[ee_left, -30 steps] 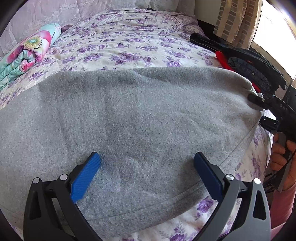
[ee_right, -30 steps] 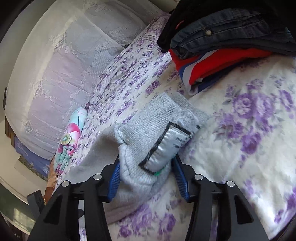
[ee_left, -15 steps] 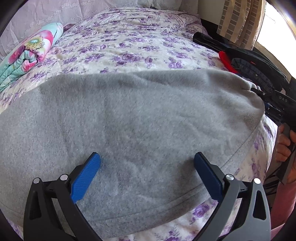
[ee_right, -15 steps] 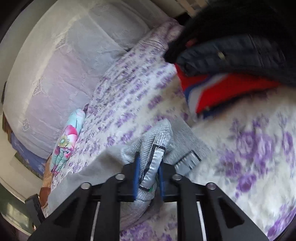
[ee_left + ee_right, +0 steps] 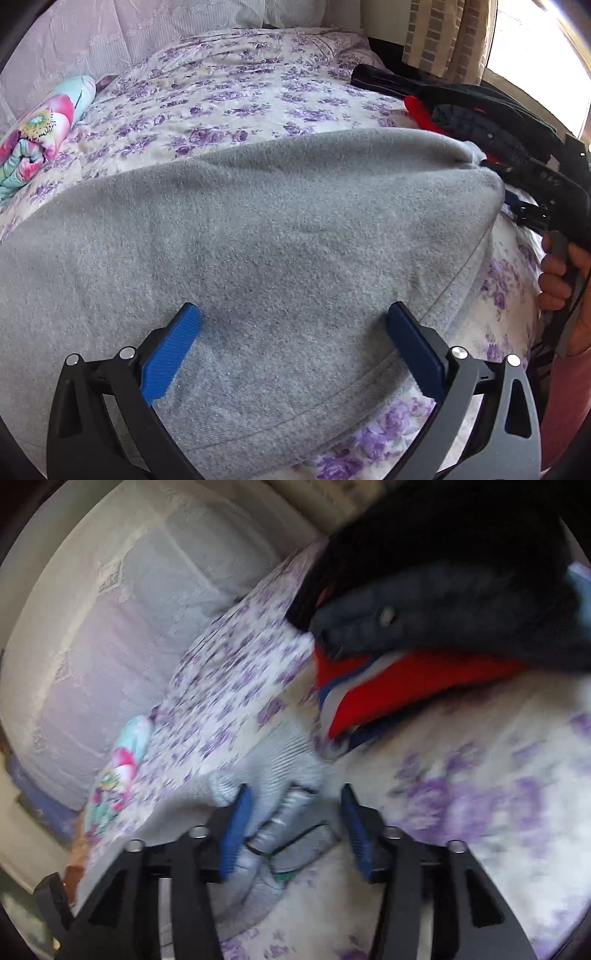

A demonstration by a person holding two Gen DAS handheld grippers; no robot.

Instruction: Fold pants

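Note:
Grey fleece pants (image 5: 277, 229) lie spread across the flowered bed sheet (image 5: 240, 96). My left gripper (image 5: 291, 308) hovers over their near part, open, its blue pads wide apart with only flat cloth beneath. At the pants' right end, my right gripper (image 5: 295, 790) has its jaws opening. The ribbed grey cuff (image 5: 280, 764) with its silver label (image 5: 284, 812) lies loose between the pads; the right pad stands clear of it. That view is blurred. A hand (image 5: 554, 273) holds the right gripper's handle at the far right of the left wrist view.
A pile of folded clothes (image 5: 424, 627), dark jeans over a red garment (image 5: 388, 686), sits just beyond the cuff. A rolled flowery blanket (image 5: 40, 125) lies at the bed's far left. White lace pillows (image 5: 110, 627) line the headboard. A curtain (image 5: 443, 33) hangs at the right.
My right gripper closed on the cuff half a second ago, drew it a little toward the clothes pile, and its jaws have since parted. My left gripper stayed open and shifted slightly over the pants.

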